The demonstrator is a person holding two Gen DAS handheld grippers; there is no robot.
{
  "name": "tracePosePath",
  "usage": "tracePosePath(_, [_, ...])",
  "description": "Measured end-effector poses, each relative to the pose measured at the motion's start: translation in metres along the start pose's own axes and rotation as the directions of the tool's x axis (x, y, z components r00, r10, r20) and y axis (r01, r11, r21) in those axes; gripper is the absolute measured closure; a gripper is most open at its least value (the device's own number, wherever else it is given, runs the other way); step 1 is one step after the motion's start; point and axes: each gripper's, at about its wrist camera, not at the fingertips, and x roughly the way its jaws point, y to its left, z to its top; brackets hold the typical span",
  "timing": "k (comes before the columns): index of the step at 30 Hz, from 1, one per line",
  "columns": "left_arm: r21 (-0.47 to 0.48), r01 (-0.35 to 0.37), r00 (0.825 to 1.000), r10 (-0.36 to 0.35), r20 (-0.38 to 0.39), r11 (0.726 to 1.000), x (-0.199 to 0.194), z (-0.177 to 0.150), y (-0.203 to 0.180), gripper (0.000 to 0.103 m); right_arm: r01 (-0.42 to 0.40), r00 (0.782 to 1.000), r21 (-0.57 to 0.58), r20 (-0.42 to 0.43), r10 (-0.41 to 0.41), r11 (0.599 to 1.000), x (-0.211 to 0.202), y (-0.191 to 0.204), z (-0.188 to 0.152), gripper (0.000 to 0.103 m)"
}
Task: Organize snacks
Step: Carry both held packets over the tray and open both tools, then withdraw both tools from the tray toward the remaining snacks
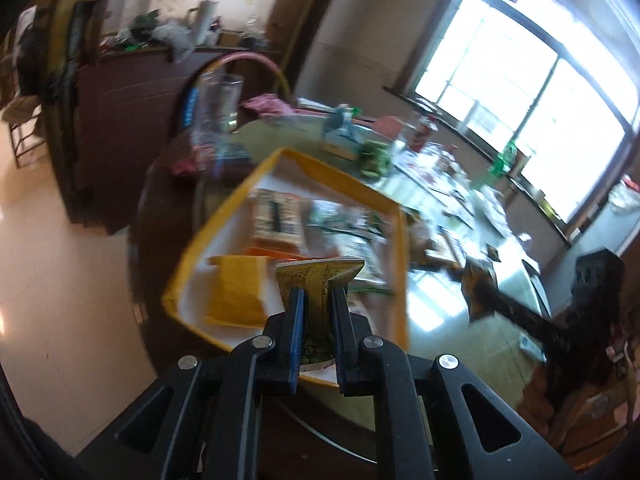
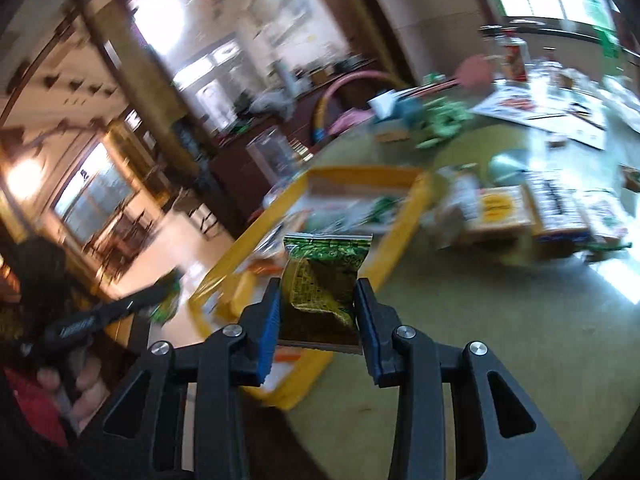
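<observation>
My left gripper (image 1: 318,298) is shut on a yellow-green snack packet (image 1: 320,276), held above the near side of the yellow-rimmed tray (image 1: 208,228). The tray holds a yellow packet (image 1: 236,292) and several blurred snack packs. My right gripper (image 2: 318,292) is shut on a green snack packet (image 2: 324,276), held over the near end of the same tray (image 2: 404,220). The right gripper with its packet also shows at the right in the left wrist view (image 1: 480,284). The left gripper shows at the left in the right wrist view (image 2: 160,296).
The round green table (image 2: 460,320) carries loose snack boxes (image 2: 500,208), papers (image 2: 540,112), green packets (image 2: 440,124) and bottles beyond the tray. A clear plastic jar (image 1: 216,120) stands at the table's far left edge. A dark cabinet (image 1: 120,120) stands behind.
</observation>
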Motion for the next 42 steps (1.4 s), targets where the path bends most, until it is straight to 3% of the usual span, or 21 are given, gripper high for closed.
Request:
tracePosePath(4, [-0.017, 0.005, 1.0, -0.005, -0.018, 1.0, 0.012, -0.006, 0.014, 0.092, -0.024, 0.997, -0.068, -0.081, 0.019, 0.997, 0.033, 0.035, -0.01, 0.065])
tracePosePath(12, [0.063, 0.03, 0.995, -0.024, -0.097, 0.998, 0.041, -0.016, 0.004, 0.092, 0.059, 0.98, -0.123, -0.182, -0.081, 0.991, 0.085, 0.051, -0.029, 0.065])
tracePosePath(20, [0.092, 0.004, 0.99, 0.009, -0.139, 0.996, 0.061, -0.023, 0.003, 0.091, 0.086, 0.971, -0.146, -0.211, -0.116, 0.986, 0.097, 0.049, -0.038, 0.065])
tracePosePath(25, [0.096, -0.005, 0.989, 0.018, -0.144, 0.995, 0.063, -0.023, 0.001, 0.088, 0.057, 0.973, -0.138, -0.213, -0.086, 0.989, 0.093, 0.049, -0.04, 0.059])
tracePosePath(27, [0.09, -0.002, 0.989, 0.015, -0.145, 0.996, 0.062, -0.023, -0.001, 0.083, 0.039, 0.976, -0.138, -0.207, -0.067, 0.99, 0.086, 0.049, -0.041, 0.052])
tracePosePath(29, [0.085, -0.007, 0.991, 0.018, -0.13, 0.996, 0.058, -0.022, -0.004, 0.07, 0.022, 0.98, -0.128, -0.192, -0.047, 0.991, 0.077, 0.048, -0.039, 0.042])
tracePosePath(32, [0.097, 0.007, 0.997, 0.0, -0.076, 0.995, 0.046, -0.021, -0.013, 0.039, 0.004, 0.987, -0.1, -0.16, -0.02, 0.995, 0.055, 0.039, -0.034, 0.04])
tracePosePath(37, [0.113, 0.077, 0.996, -0.073, -0.044, 0.991, 0.033, -0.015, -0.039, 0.031, 0.039, 0.996, -0.056, -0.077, -0.043, 0.998, 0.009, 0.011, -0.022, 0.023])
tracePosePath(39, [0.106, 0.116, 0.993, -0.113, -0.036, 0.988, 0.031, -0.013, -0.048, 0.025, 0.061, 0.996, -0.036, -0.062, -0.063, 0.997, -0.006, -0.004, -0.017, 0.02])
tracePosePath(42, [0.129, 0.149, 0.989, -0.146, -0.034, 0.98, 0.032, -0.011, -0.066, 0.025, 0.105, 0.994, 0.001, -0.035, -0.105, 0.994, -0.031, -0.032, -0.005, 0.02])
